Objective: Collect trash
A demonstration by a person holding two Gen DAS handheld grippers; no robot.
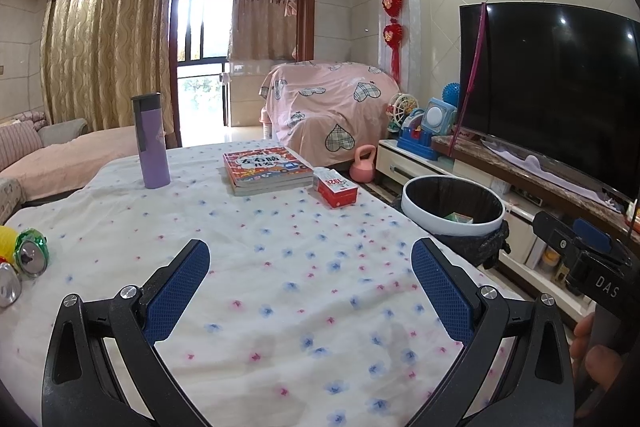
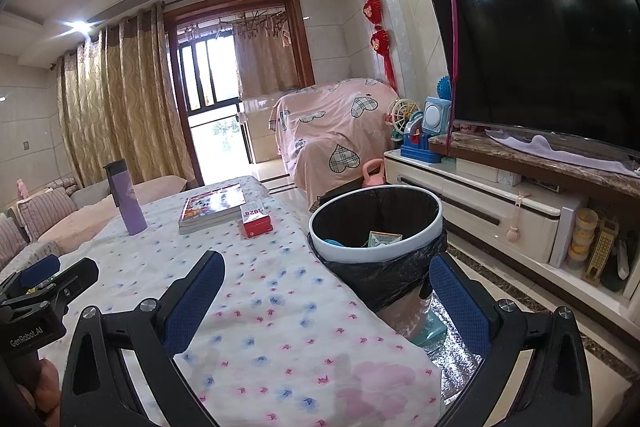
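Green crushed can (image 1: 33, 253) sits at nine o'clock; I swing my wide left gripper (image 1: 310, 291) there; right gripper (image 2: 326, 301) wide, empty.

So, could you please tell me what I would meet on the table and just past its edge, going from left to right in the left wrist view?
Crushed cans → purple tumbler → stack of children's books → red and white carton → white-rimmed trash bin, standing off the table's right edge.
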